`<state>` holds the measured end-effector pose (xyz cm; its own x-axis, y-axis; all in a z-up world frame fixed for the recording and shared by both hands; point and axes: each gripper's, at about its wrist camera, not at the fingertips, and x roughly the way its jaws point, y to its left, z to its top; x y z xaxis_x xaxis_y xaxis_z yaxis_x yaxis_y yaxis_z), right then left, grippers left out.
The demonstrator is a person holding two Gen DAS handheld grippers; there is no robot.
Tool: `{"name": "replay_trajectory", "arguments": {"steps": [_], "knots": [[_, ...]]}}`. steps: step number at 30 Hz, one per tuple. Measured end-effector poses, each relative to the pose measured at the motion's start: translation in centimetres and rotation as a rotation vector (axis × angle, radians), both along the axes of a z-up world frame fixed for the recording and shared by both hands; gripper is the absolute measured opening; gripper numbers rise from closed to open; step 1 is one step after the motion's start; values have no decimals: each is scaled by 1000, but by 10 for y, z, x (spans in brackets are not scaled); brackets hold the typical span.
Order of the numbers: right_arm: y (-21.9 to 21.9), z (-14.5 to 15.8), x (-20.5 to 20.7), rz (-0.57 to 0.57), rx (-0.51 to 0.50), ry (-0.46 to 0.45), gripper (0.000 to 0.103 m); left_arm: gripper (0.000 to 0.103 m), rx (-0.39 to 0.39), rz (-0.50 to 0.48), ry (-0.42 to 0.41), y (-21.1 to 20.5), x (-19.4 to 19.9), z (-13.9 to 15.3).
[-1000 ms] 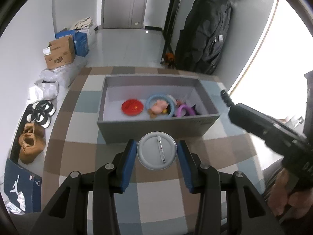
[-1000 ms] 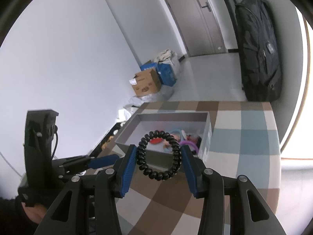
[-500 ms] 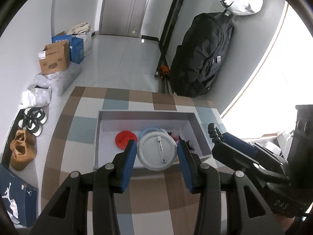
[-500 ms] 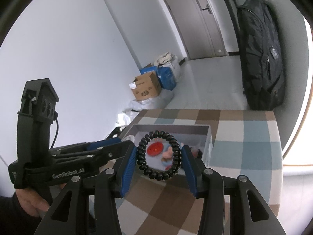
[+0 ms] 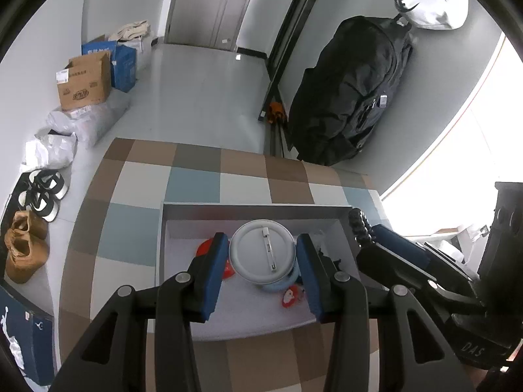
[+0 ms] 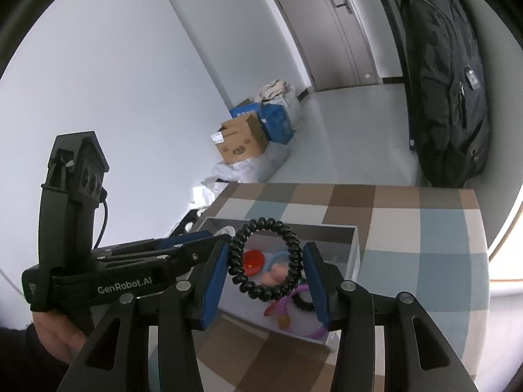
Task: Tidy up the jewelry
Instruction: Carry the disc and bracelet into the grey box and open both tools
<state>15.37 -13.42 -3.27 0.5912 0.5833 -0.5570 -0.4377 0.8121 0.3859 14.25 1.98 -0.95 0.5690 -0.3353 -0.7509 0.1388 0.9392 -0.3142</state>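
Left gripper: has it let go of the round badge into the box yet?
No, the left gripper is shut on the round badge, holding it above the grey box.

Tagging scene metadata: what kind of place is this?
Likely a home entryway or hallway: grey door, shoes on the floor, brown cardboard box against the wall, large black backpack. Work happens on a checkered cloth table.

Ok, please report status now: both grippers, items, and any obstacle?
Left gripper shut on round badge, over grey box. Right gripper shut on black coil bracelet, also above box. No obstacle seen.
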Motion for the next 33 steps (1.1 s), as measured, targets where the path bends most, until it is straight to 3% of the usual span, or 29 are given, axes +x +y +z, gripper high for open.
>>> {"name": "replay_trajectory", "arguments": {"steps": [3,18,21,22,25,33], "knots": [[0,-6,3,3,-9,19,45,37,65,-6,-12,-4,2,-3],[-5,-8,5,-22,-4,35,49,38,9,9,28,-2,8,-11],[-8,-4,4,-32,14,20,59,41,-13,20,38,0,12,-11],[-10,-3,4,-37,20,15,67,44,-33,24,46,2,13,-11],[-12,0,2,-46,25,1,74,63,-67,30,39,5,12,-10],[-18,4,-2,-84,8,-13,86,65,6,65,-25,3,6,0]]}}
